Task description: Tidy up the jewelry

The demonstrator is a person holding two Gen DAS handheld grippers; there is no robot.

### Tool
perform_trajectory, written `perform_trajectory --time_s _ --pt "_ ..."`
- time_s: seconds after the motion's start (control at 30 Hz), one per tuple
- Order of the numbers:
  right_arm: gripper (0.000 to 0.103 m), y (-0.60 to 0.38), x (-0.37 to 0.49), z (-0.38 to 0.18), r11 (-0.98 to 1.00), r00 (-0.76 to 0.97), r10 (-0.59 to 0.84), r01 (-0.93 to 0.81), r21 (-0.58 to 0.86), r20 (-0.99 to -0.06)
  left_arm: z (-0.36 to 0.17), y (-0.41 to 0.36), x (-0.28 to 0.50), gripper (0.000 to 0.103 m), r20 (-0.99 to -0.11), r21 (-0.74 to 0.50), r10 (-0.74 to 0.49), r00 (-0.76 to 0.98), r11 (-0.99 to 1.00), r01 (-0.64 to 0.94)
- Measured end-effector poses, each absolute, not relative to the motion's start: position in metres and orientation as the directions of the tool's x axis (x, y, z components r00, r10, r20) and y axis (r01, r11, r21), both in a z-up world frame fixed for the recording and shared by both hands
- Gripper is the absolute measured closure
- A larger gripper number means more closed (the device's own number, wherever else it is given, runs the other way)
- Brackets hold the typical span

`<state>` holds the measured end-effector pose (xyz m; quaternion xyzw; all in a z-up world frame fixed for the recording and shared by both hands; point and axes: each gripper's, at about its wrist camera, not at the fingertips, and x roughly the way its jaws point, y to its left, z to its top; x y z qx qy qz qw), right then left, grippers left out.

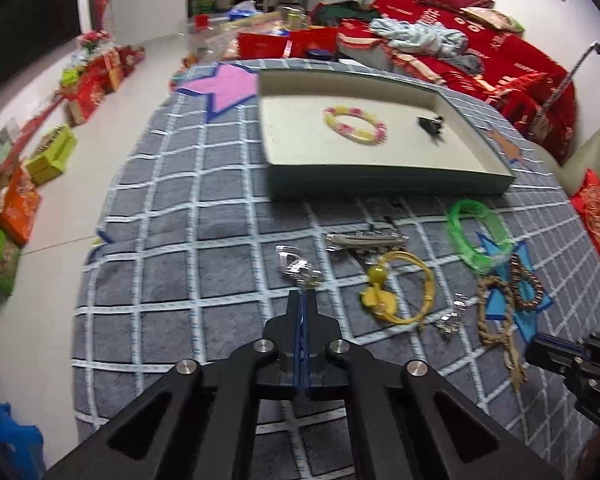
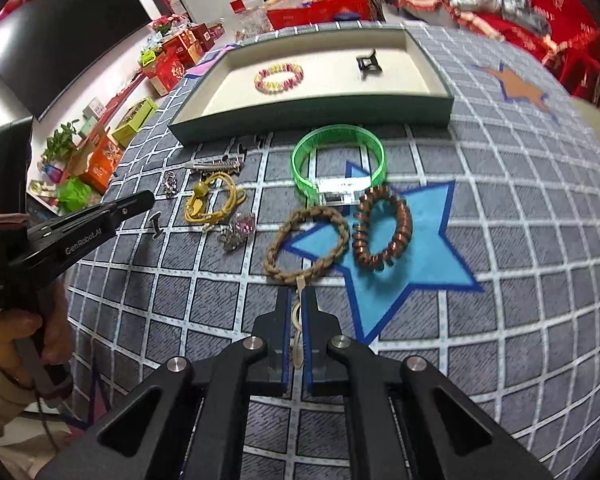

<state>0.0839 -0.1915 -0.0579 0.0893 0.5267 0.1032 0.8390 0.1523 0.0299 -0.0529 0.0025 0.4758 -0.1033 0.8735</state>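
Observation:
On the grey checked cloth (image 1: pixel 204 240), my left gripper (image 1: pixel 302 293) is shut, its tips pinching the near end of a small silver trinket (image 1: pixel 298 268). My right gripper (image 2: pixel 298 292) is shut on the pale cord tail (image 2: pixel 298 320) of a braided rope bracelet (image 2: pixel 306 240), which lies on the cloth just ahead. A cream-lined tray (image 1: pixel 380 184) (image 2: pixel 308 114) farther back holds a pink-and-yellow bead bracelet (image 2: pixel 279 77) and a black clip (image 2: pixel 367 63). Loose on the cloth are a green bangle (image 2: pixel 340 160), a brown coil bracelet (image 2: pixel 382 234) and a yellow cord bracelet (image 2: pixel 212 200).
A silver hair clip (image 2: pixel 216 166) and a small sparkly piece (image 2: pixel 238 232) lie among the loose items. A hand (image 2: pixel 40 332) holds the left gripper (image 2: pixel 152 199) at the table's left edge. Gift boxes (image 1: pixel 48 156) line the floor to the left; red bedding (image 1: pixel 480 40) lies behind.

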Motion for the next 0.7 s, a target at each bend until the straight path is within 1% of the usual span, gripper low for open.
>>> perform_trajectory --time_s 0.07,0.1,0.17,0.2,0.23,0.27,0.33,0.4,0.5,0.7 --pt "0.096 -0.192 0.081 -0.06 0.968 0.425 0.251 -0.084 0.238 -0.87 -0.053 0.033 0.152 0.086 -0.835 -0.074 -0.147 0.529 0.985 0.157" --pt "0.092 -0.192 0.08 -0.06 0.969 0.424 0.245 -0.086 0.23 -0.872 -0.053 0.035 0.152 0.086 -0.838 -0.082 -0.15 0.524 0.985 0.151" --pt "0.075 -0.192 0.078 -0.062 0.969 0.422 0.245 -0.085 0.231 -0.873 -0.054 0.039 0.153 0.084 -0.838 -0.106 -0.161 0.521 0.985 0.135" --pt "0.057 -0.193 0.077 -0.062 0.969 0.425 0.245 -0.082 0.233 -0.872 -0.054 0.04 0.153 0.079 -0.836 -0.105 -0.157 0.526 0.986 0.127" --pt "0.05 -0.193 0.076 -0.062 0.969 0.428 0.246 -0.08 0.235 -0.869 -0.053 0.042 0.153 0.039 -0.832 -0.101 -0.149 0.534 0.988 0.119" --pt "0.05 -0.193 0.076 -0.063 0.968 0.429 0.249 -0.08 0.238 -0.868 -0.053 0.043 0.153 0.0 -0.833 -0.092 -0.136 0.536 0.99 0.108" --pt "0.05 -0.193 0.076 -0.063 0.967 0.43 0.251 -0.078 0.242 -0.867 -0.049 0.044 0.149 0.0 -0.816 -0.049 -0.09 0.571 0.995 0.087" --pt "0.05 -0.19 0.078 -0.065 0.969 0.428 0.246 -0.077 0.236 -0.869 -0.05 0.04 0.151 0.0 -0.821 -0.034 -0.091 0.563 0.993 0.111" --pt "0.05 -0.184 0.083 -0.067 0.974 0.425 0.224 -0.079 0.211 -0.877 -0.051 0.036 0.157 0.0 -0.828 -0.022 -0.077 0.555 0.994 0.105" --pt "0.05 -0.173 0.09 -0.071 0.982 0.43 0.189 -0.089 0.167 -0.883 -0.062 0.037 0.18 0.0 -0.861 -0.086 -0.102 0.498 0.995 0.055"
